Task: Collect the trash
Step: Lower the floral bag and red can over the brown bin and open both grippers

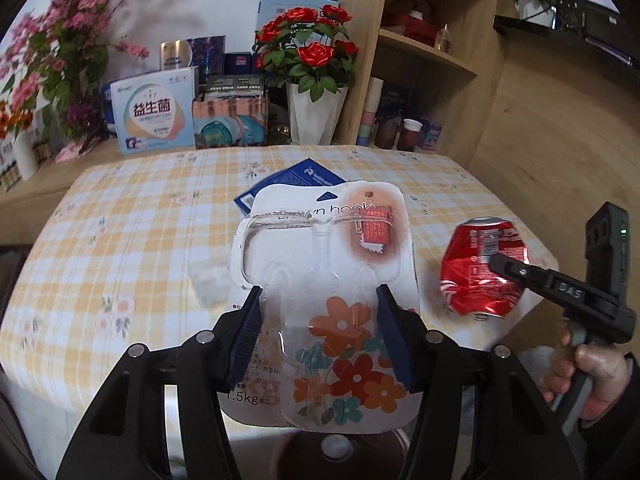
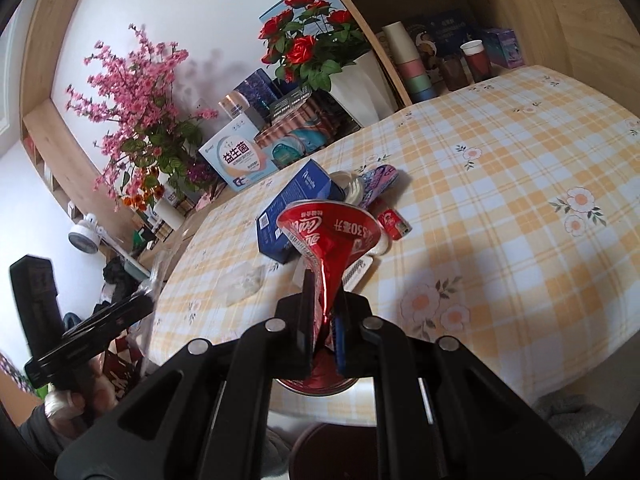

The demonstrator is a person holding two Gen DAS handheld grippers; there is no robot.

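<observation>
From your left wrist camera, your left gripper (image 1: 318,330) has its fingers (image 1: 244,336) clamped on either side of a blister pack (image 1: 324,264), a hook card printed with flowers under a clear plastic shell, which appears lifted off the counter (image 1: 120,240) and fills the middle of the view. Off to the right, your right gripper (image 1: 496,262) pinches a crushed red can (image 1: 476,272) above the counter edge, with your right hand (image 1: 588,376) on its handle. A blue box (image 1: 296,178) peeks out behind the card, and a dark round shape at the bottom edge may be a bin (too cut off to tell).

From your right wrist camera, the right gripper's fingers (image 2: 306,312) are nearly together, squeezing the flattened waist of the can, whose flared end points away from you. Beyond it the counter carries what is left: the blue box, a small red carton (image 2: 394,222), a purple wrapper (image 2: 378,178), a white rounded piece and a crumpled clear film (image 2: 244,280). Your left gripper shows blurred at the left edge.

So two pieces are in hand and neither is dropped yet; I judge roughly five pieces remain. The can hides part of the pile, so the count is uncertain
</observation>
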